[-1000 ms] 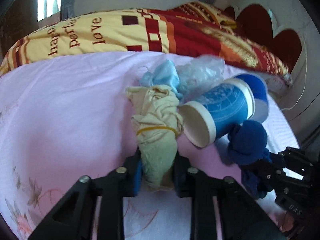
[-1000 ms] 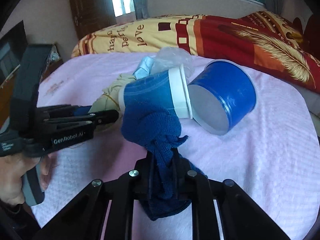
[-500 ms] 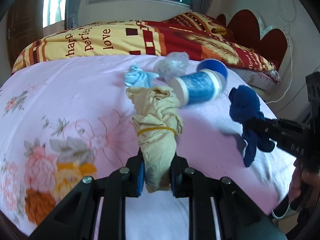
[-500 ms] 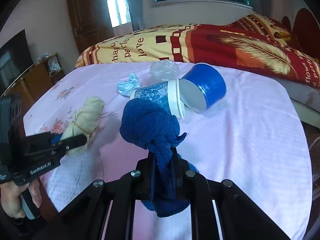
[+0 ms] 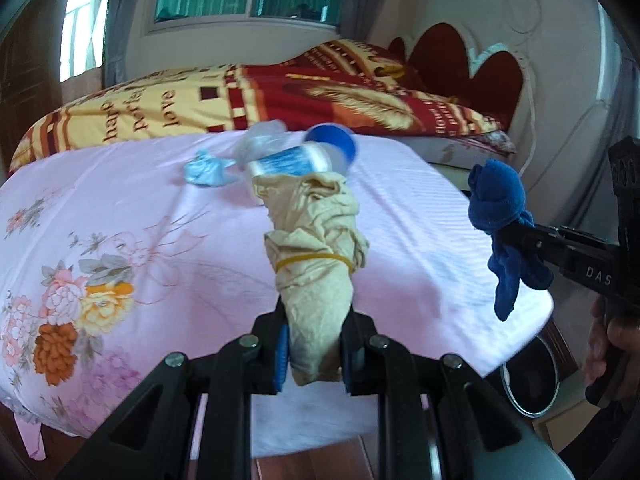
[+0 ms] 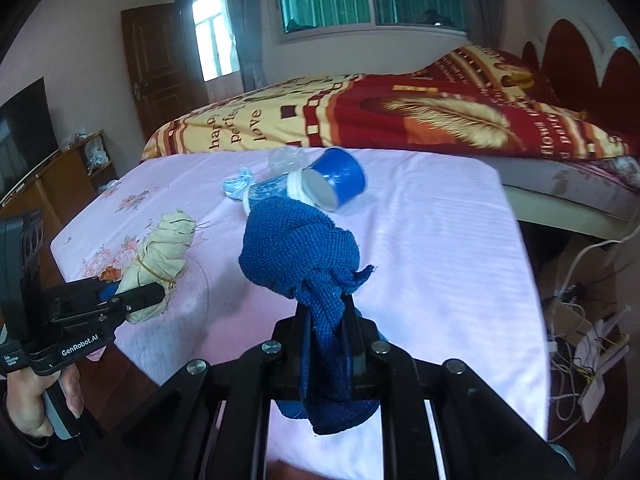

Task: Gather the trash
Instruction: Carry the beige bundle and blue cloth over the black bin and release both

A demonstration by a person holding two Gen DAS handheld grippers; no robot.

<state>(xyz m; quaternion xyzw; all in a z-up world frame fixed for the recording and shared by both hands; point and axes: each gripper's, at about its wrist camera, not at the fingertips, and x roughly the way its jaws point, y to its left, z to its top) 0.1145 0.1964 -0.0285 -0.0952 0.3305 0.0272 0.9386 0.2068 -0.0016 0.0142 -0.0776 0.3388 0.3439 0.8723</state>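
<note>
Beige rag (image 5: 314, 264), banded with elastic, sits clamped in the left gripper (image 5: 314, 344). Blue cloth (image 6: 308, 256) is pinched in the right gripper (image 6: 326, 344). Beyond both, 2 cups (image 6: 316, 186) lie on the pink sheet (image 6: 440, 240).

Black grippers (image 5: 314, 344), blue-padded fingers (image 5: 282, 354), silver screws, white "GenRobot.AI" lettering.

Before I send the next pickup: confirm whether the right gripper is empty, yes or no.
No: the right gripper is shut on a knotted blue cloth, held above the bed.
</note>
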